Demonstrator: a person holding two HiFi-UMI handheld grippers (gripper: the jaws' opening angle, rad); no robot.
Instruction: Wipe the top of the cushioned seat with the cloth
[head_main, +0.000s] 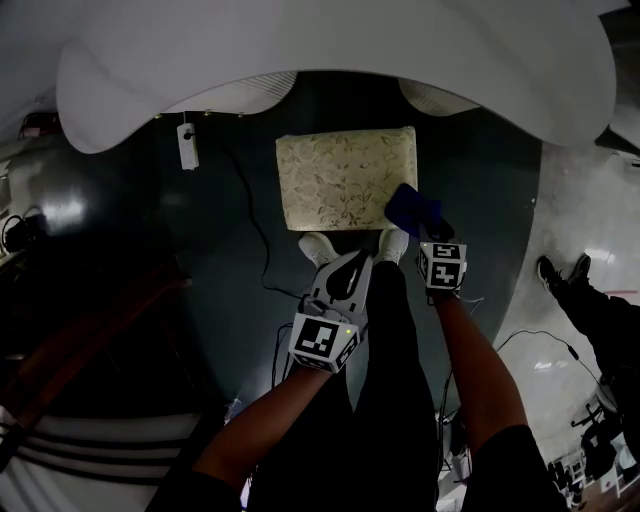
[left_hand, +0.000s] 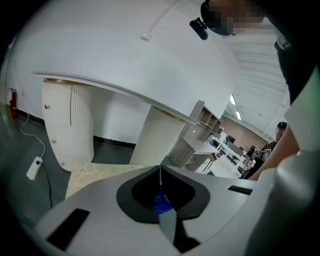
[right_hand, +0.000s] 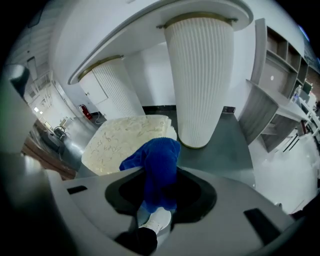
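The right tongs (head_main: 428, 226) clamp a blue cloth (head_main: 412, 208) at the pale patterned cushioned seat's (head_main: 335, 180) corner, while the left tongs (head_main: 346, 274) are pressed together, empty.

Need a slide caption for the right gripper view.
The right tongs clamp the blue cloth, cushioned seat just ahead.

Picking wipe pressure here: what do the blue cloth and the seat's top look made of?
Blue cloth: soft, fuzzy fabric, possibly microfibre or terry. It droops in limp folds and has a matte nap.
Seat top: apparently cream upholstery fabric with a pale leafy pattern. It looks matte with no glare, and the rounded edges suggest padding.
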